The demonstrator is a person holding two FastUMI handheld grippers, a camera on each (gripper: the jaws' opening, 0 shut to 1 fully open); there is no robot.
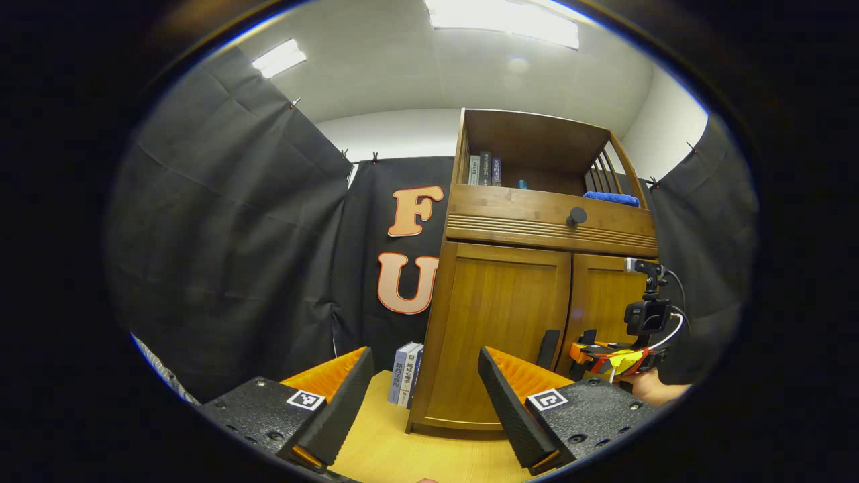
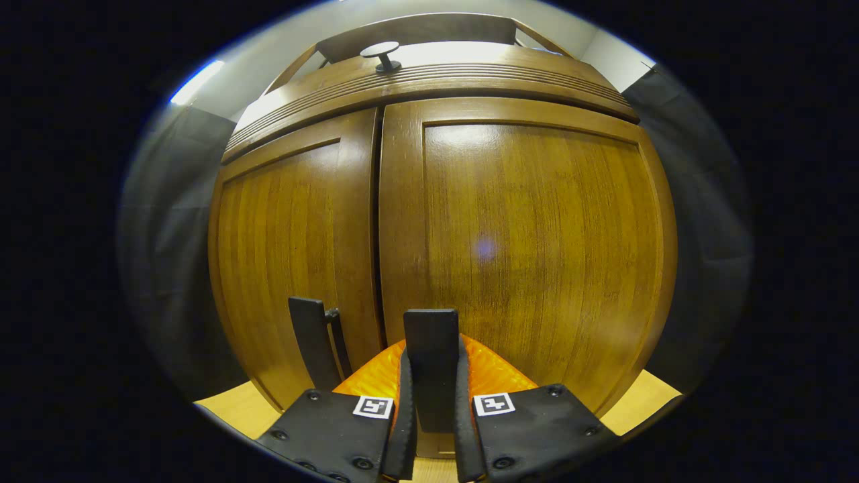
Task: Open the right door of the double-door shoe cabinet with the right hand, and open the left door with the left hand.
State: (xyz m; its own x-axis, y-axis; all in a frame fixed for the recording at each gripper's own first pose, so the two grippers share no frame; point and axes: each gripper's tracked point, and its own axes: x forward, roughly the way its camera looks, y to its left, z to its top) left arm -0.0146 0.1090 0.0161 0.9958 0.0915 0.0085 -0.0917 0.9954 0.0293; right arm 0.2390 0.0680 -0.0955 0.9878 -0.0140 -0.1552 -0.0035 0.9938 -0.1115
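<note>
Clamping the black handle (image 2: 431, 355) of the right door (image 2: 530, 255), the right gripper (image 2: 433, 429) has both its jaws pressed on the handle's two sides, seen in the right gripper view. Just left of it stands the second black handle (image 2: 311, 345) on the left door (image 2: 288, 261); the two doors are both shut, meeting at a dark seam. Above them runs a grooved drawer front (image 2: 429, 77) with one round black knob (image 2: 380, 54).

In the left gripper view the left gripper (image 1: 426, 396) hangs with its jaws spread wide and nothing between them, well apart from the shoe cabinet (image 1: 530, 282), which stands on the pale wooden tabletop (image 1: 429, 456). Each of its two fingers (image 1: 335, 409) carries a small black-and-white square marker; no brand name can be read on them. The right gripper (image 1: 607, 355) shows farther off at the cabinet's front, a hand (image 1: 647, 386) behind it and a small camera (image 1: 645, 315) with a white cable on top.

Two books (image 1: 406, 372) stand upright on the tabletop, touching the cabinet's left side; their spines bear writing too small to read. On the cabinet's open upper shelf stand three more books (image 1: 484, 169), a small blue item (image 1: 522, 184) that is too small to tell, and a folded blue cloth (image 1: 611, 198). Two ceiling lights (image 1: 503, 20) glow overhead.
</note>
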